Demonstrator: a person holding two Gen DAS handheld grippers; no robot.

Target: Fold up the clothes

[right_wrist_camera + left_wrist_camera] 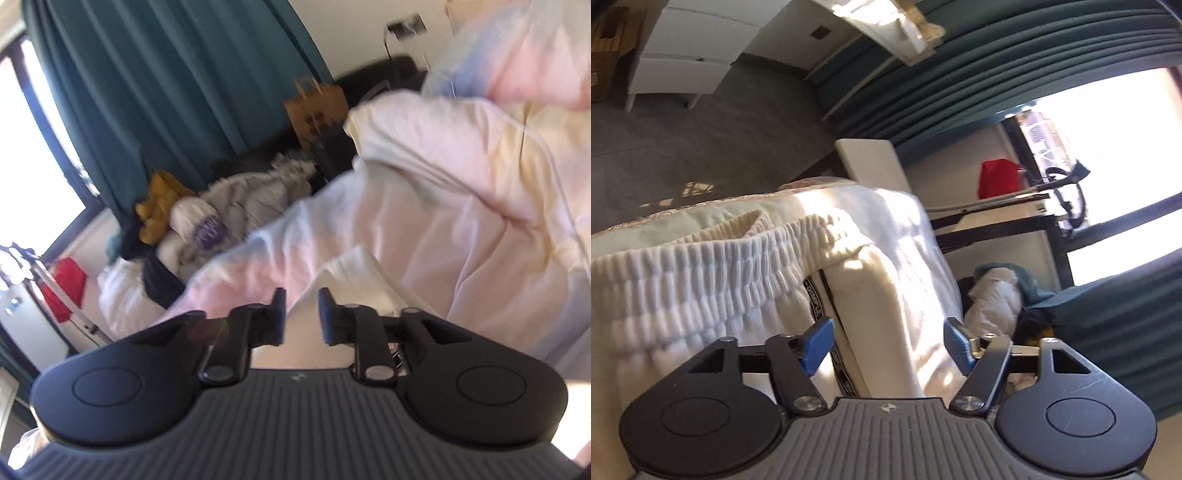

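Cream sweatpants (746, 280) with a ribbed stretchy waistband (713, 266) lie bunched on the bed (905, 229), right in front of the left gripper (886, 347). Its blue fingers (816, 343) are wide apart, and a fold of the cream cloth sits between them. In the blurry right view, the right gripper (302, 314) has its fingers a little apart over a white cloth corner (354, 273) on the pale quilt (461, 206). A pile of clothes (229, 206) sits by the teal curtain (166, 92).

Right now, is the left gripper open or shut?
Open: the left gripper has its blue pads spread apart, cream ribbed-waistband garment between them, ungripped.
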